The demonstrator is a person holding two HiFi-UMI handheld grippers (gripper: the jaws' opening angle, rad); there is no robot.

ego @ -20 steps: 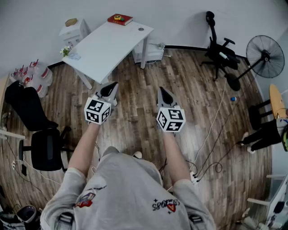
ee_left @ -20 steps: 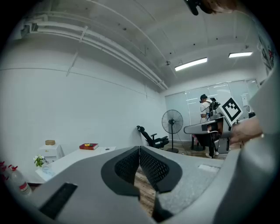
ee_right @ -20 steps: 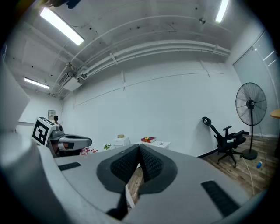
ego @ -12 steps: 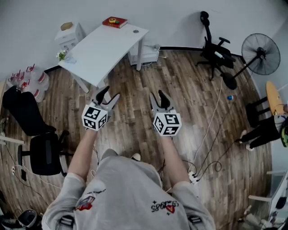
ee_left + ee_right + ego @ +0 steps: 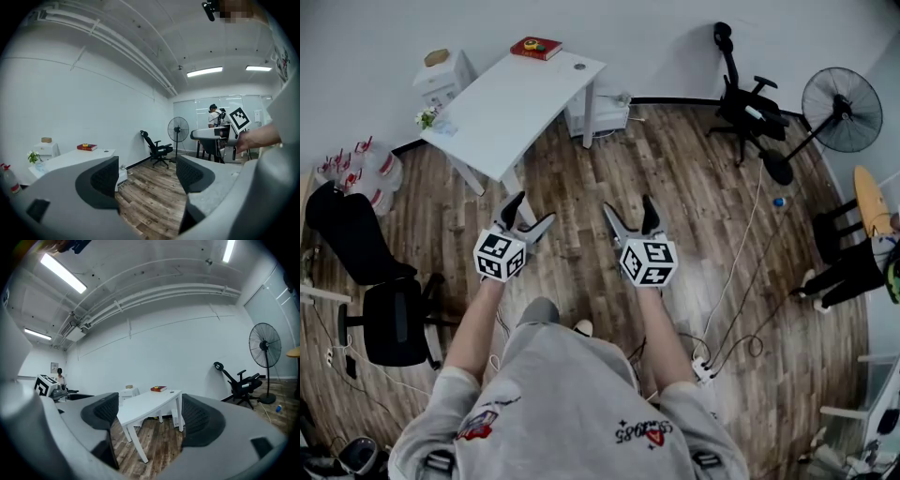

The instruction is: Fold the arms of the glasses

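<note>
Plank-wood floor (image 5: 694, 187) spreads below left hand-held gripper (image 5: 534, 208) and right hand-held gripper (image 5: 627, 203), both gaping wide, empty.

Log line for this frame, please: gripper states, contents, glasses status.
left gripper: open, empty | right gripper: open, empty | both held over floor, short of white table | glasses: not visible | folding: not started
</note>
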